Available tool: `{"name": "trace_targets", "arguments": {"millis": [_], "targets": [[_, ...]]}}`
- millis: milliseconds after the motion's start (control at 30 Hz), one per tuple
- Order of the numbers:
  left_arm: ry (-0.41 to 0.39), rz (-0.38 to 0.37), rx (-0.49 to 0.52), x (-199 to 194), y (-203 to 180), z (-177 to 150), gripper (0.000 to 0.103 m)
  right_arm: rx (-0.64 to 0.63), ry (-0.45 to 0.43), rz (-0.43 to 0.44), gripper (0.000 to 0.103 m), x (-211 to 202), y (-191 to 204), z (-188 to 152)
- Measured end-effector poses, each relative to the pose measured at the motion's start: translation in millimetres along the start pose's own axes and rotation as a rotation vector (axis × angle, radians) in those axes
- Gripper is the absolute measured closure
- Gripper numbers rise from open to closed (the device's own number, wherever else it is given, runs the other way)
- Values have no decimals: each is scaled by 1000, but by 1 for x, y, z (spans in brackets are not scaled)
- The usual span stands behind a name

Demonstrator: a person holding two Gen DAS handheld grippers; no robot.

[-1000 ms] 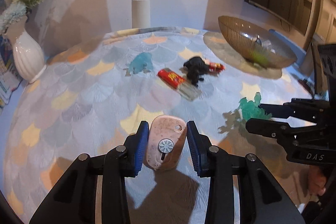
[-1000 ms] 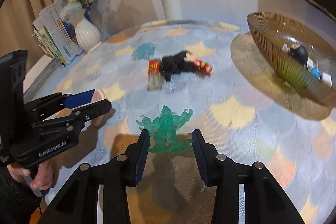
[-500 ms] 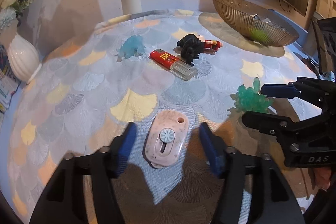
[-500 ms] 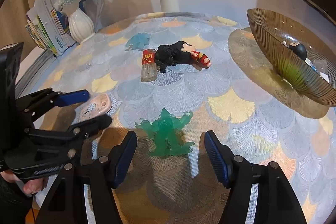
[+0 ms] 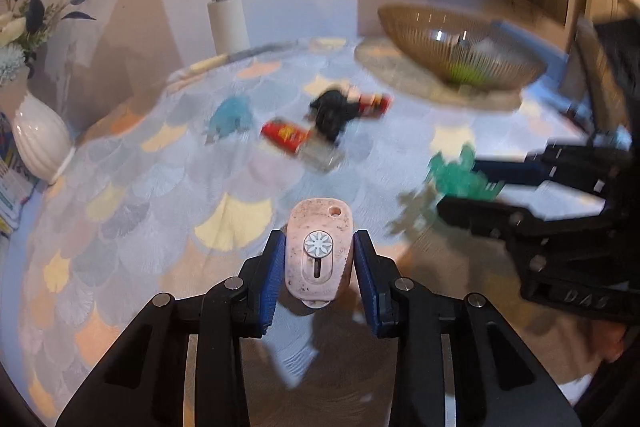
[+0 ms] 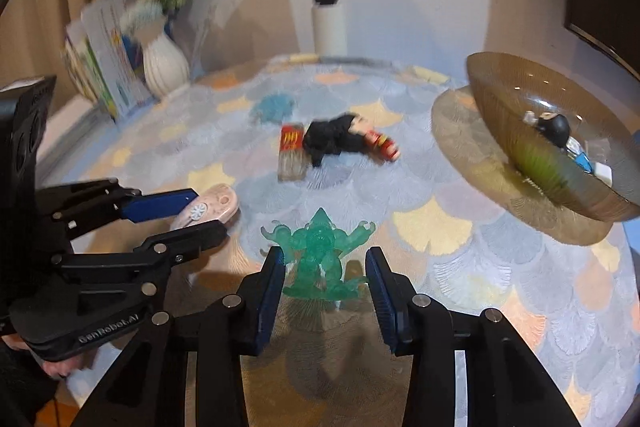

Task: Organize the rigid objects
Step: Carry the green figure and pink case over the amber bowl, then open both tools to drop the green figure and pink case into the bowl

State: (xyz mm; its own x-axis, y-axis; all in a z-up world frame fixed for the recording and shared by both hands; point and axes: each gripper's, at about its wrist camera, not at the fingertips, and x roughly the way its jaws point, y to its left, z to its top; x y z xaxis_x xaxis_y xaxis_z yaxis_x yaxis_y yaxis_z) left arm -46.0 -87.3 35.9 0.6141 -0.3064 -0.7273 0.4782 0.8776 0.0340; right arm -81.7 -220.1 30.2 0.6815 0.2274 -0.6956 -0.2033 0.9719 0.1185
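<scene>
Two grabs at once: your left gripper (image 5: 318, 259) had just been closing, and its blue pads (image 5: 273, 264) were pressed on both sides of the pink box cutter (image 5: 319, 254), which looked lifted just clear of the tablecloth (image 5: 132, 187). Your right gripper (image 6: 325, 269) had also just been closing, with the green monster toy (image 6: 324, 255) between its jaws. The left pad (image 6: 273, 277) touched the toy's base, but a narrow gap showed beside the right pad, so I could not tell whether that grip was firm.

From the right wrist view, the brown glass bowl (image 6: 500, 99) sat at two o'clock, well apart from both grippers, already holding a few small items. A blue toy (image 6: 274, 107), a lighter (image 6: 291, 151) and a black figure (image 6: 340, 139) waited near twelve o'clock in the middle of the table.

The step in hand appeared to be the pickup of both pieces. Your next move likely called for confirming the right grip, then carrying both to the bowl and releasing low over it so neither piece struck the glass hard.
</scene>
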Motion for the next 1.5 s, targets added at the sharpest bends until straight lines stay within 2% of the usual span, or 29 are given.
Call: {"name": "trace_targets", "arguments": {"millis": [67,200,333,467,600,700,733,767,800,833,867,967,1100,1133,1200,1300,1367,1467,1500], "targets": [[-35,-35,-13,-9,-3,14,71,33,-25,0,62,-12,-11,5],[-101,-82,29,-21,-27,63,71,76,-132,-118,62,-60,-49,30],[-155,-165,56,-19,-60,121,71,210,-212,-218,62,-105,-111,57],[-173,-223,66,3,-90,164,71,312,-219,-273,62,-120,-164,72],[-112,-250,88,46,-120,184,71,376,-150,-279,62,-102,-197,72],[-81,-252,93,67,-135,185,71,382,-112,-279,61,-87,-206,69],[-72,-256,95,72,-139,184,67,384,-96,-282,59,-83,-208,69],[-65,-260,104,75,-142,183,60,388,-89,-287,49,-81,-210,69],[-63,-251,118,73,-146,181,41,390,-97,-294,40,-82,-211,68],[-74,-234,126,70,-146,180,26,395,-117,-302,39,-86,-213,67],[-93,-218,126,64,-144,178,23,401,-130,-302,38,-89,-215,66],[-141,-183,107,40,-126,173,23,432,-171,-262,37,-106,-218,58],[-193,-140,31,0,-85,165,23,433,-190,-224,35,-119,-199,58],[-204,-129,13,-10,-75,161,21,417,-198,-206,33,-123,-186,59],[-217,-95,-22,-29,-55,149,17,387,-206,-180,17,-124,-164,61],[-225,-13,-83,-53,-20,124,16,321,-200,-116,12,-116,-118,59],[-178,39,-132,-56,6,101,16,279,-168,-82,12,-101,-90,53],[-76,165,-188,-43,37,61,16,227,-104,-55,12,-70,-55,40],[-63,175,-202,-39,44,49,16,209,-84,-58,12,-59,-45,35]]}}
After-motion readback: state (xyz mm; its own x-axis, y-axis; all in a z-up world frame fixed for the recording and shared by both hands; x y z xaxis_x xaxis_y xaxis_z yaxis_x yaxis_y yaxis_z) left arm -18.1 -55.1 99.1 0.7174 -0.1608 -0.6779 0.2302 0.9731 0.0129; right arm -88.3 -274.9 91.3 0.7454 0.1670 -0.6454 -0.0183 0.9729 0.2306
